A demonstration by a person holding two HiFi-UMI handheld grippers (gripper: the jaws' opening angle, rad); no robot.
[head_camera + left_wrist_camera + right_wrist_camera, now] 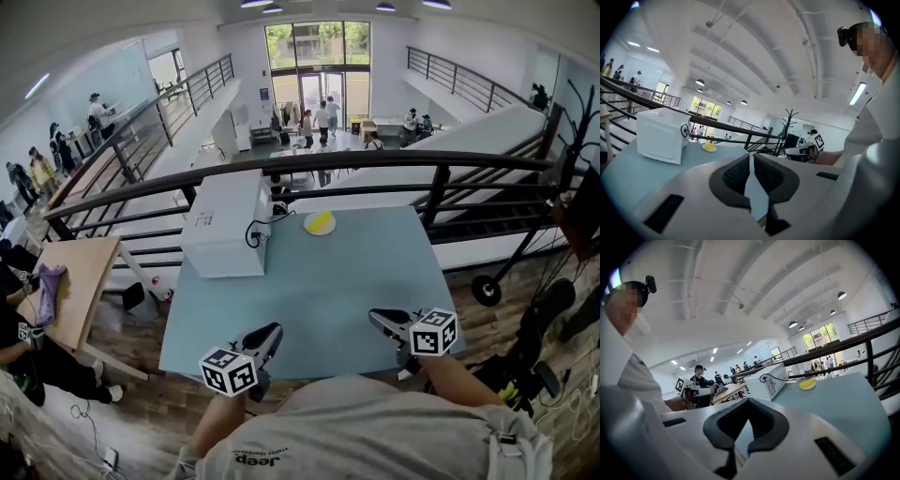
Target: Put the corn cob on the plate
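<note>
A yellow corn cob (321,220) lies on a small white plate (319,232) at the far side of the light blue table (356,281), just right of a white box. The cob (709,146) and the plate (806,386) also show far off in both gripper views. My left gripper (270,332) hovers at the table's near edge, shut, with nothing between its pads (751,157). The right gripper (376,318) hangs level with it to the right, also shut and empty (748,401). Both are far from the plate.
A white box (225,220) with a black cable stands at the table's back left. A black railing (375,161) runs just behind the table, with a drop to a lower floor beyond. A wooden table (80,281) with seated people is at left, and a coat stand (562,122) at right.
</note>
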